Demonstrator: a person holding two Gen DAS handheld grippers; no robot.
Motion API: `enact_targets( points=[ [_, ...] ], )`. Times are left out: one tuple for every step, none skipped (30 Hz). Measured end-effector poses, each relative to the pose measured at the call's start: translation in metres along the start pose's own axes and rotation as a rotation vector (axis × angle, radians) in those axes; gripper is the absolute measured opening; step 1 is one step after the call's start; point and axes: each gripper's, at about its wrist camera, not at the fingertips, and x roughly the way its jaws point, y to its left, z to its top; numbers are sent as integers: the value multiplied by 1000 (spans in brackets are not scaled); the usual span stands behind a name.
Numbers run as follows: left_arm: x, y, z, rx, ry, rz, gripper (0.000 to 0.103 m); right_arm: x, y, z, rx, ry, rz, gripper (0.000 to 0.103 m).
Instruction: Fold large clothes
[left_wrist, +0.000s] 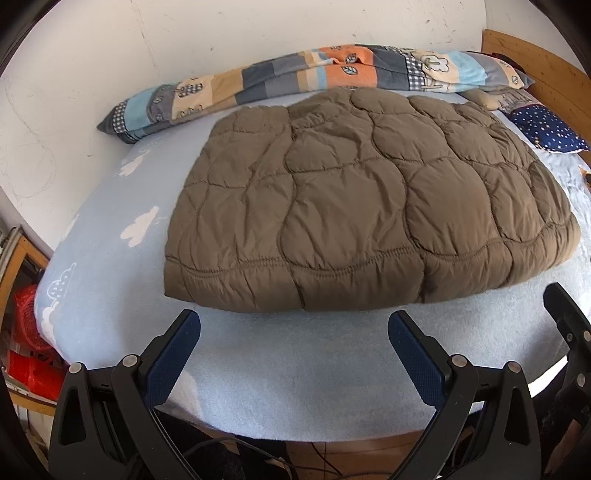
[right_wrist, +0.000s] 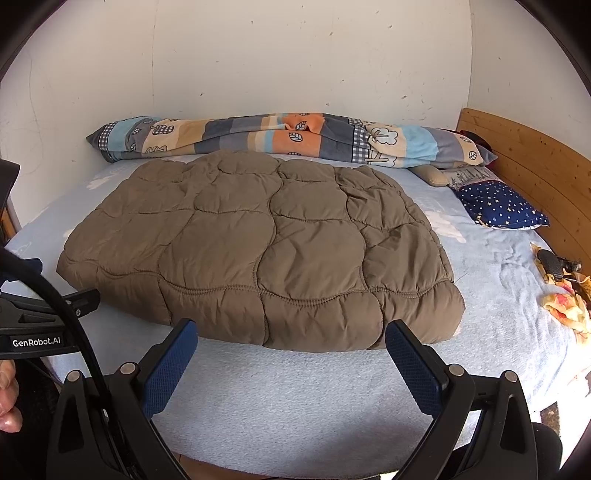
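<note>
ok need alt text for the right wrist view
A brown quilted jacket lies folded flat on a light blue bed, just beyond the open right gripper. A patchwork blanket runs along the white wall behind, and a starry navy pillow sits by the wooden headboard.

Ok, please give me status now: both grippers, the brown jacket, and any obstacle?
Left gripper open, empty, short of the hem. Right gripper open, empty, same. Brown quilted jacket flat on the bed, folded in. Near edge unobstructed.
</note>
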Motion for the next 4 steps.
enact_targets(
  points=[
    [-1, -1, -1, 2, 1, 3, 102, 0, 0, 0, 2, 1, 5, 103],
    [-1, 0, -1, 1, 1, 10, 102, 0, 0, 0, 3, -1, 6, 103],
    [-2, 0, -1, -2, 1, 15, 102, -1, 0, 0, 2, -4, 5, 103],
    [-1, 1, 0, -2, 2, 15, 102, -2, 0, 0, 3, -7, 5, 103]
  ],
)
